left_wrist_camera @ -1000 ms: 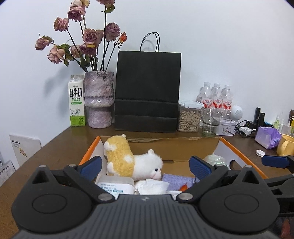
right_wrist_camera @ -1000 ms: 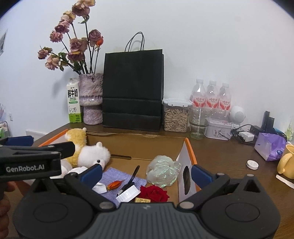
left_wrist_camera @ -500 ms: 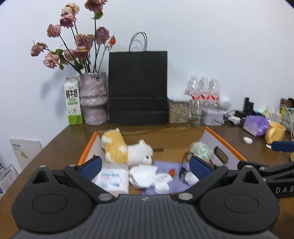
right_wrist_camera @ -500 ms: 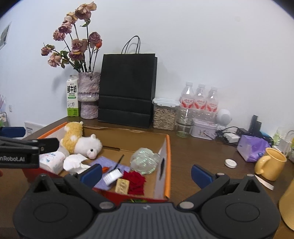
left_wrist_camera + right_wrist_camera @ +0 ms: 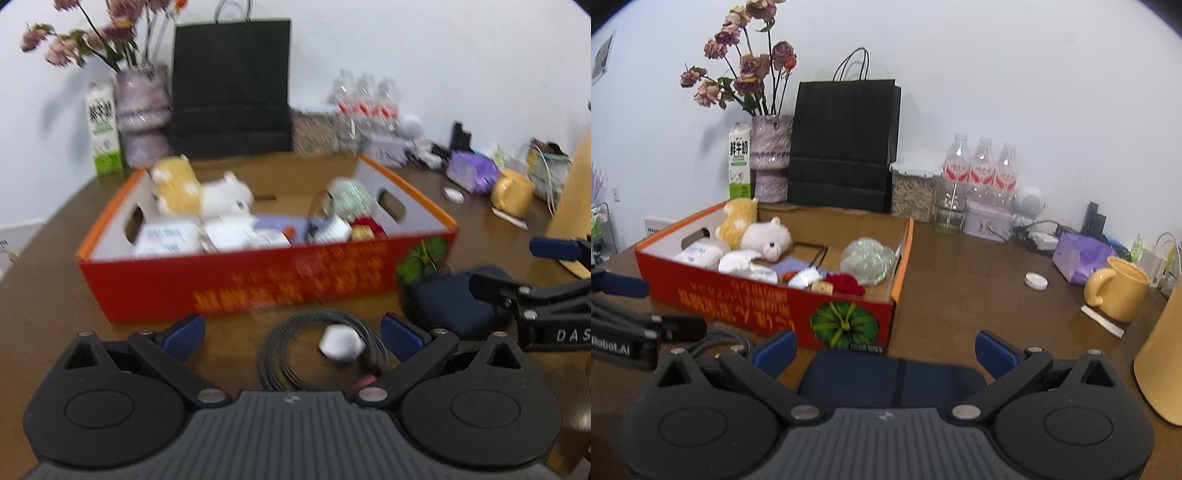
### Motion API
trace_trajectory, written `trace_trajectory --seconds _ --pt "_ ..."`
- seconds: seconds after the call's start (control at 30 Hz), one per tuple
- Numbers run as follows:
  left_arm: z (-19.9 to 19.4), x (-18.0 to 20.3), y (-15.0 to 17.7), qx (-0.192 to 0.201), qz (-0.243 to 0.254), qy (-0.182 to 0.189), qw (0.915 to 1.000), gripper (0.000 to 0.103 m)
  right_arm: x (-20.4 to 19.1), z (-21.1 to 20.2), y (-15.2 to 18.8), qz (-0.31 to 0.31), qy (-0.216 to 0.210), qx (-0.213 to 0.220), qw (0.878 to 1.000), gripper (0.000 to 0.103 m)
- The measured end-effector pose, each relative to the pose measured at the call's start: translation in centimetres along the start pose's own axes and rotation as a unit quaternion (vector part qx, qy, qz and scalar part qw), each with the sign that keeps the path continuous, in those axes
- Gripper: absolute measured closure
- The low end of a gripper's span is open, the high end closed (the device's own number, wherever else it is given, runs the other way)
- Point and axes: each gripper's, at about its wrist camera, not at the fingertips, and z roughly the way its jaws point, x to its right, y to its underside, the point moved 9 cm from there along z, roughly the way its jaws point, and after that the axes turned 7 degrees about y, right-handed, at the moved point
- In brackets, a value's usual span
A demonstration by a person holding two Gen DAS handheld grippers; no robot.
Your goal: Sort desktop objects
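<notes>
Right now both grippers hang low over the brown tabletop (image 5: pixel 960 280), in front of the red cardboard box (image 5: pixel 746 295). The left gripper (image 5: pixel 291 334) has its blue-padded fingers (image 5: pixel 184 332) spread wide and holds nothing; between them on the tabletop lies a coiled black cable (image 5: pixel 291 354) with a small white plug (image 5: pixel 341 341) resting on it. That view is smeared by motion, so the plug's exact shape is hard to make out. The right gripper (image 5: pixel 884 349) is likewise wide apart and empty, and a dark navy pouch (image 5: pixel 886 376) lies flat on the tabletop between its fingers (image 5: pixel 995 352), just in front of the box's pumpkin-printed corner (image 5: pixel 844 323).

Inside the box sit a yellow and white plush alpaca (image 5: pixel 753 230) at the far left, a tissue pack (image 5: pixel 698 254) and crumpled white paper (image 5: pixel 738 260) near it, a purple cloth (image 5: pixel 792 266), a red rose head (image 5: pixel 846 282) and a shiny clear bundle (image 5: pixel 868 260) toward the right wall.

Behind the box stand a black paper bag (image 5: pixel 844 144), a vase of dried roses (image 5: pixel 770 158) and a milk carton (image 5: pixel 739 162). To the right, well apart from the box, are a yellow mug (image 5: pixel 1119 290) and a small white cap (image 5: pixel 1036 280)
</notes>
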Motion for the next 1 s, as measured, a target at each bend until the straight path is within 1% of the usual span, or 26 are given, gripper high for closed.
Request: trace_trajectory --seconds 0.27,0.47,0.93,0.97,1.0 --pt "2.0 1.5 1.8 -0.044 0.008 0.001 0.999 0.0 1.1 0.2 2.2 0.005 -0.005 -0.019 1.0 0.0" --pt "3.5 1.5 2.5 -0.066 0.011 -0.018 0.9976 0.0 1.6 0.7 3.0 0.008 -0.011 -0.027 1.0 0.0" --pt "4.1 1.4 2.4 -0.063 -0.001 -0.019 0.9978 0.0 1.5 1.3 3.7 0.01 -0.03 -0.032 0.999 0.0" --pt "4.0 1.5 2.3 -0.061 0.001 -0.018 0.998 0.006 1.4 1.3 3.7 0.011 -0.031 -0.032 0.999 0.0" --pt "3.9 1.5 2.2 -0.057 0.003 -0.018 0.9982 0.009 1.4 1.3 3.7 0.011 -0.031 -0.032 0.999 0.0"
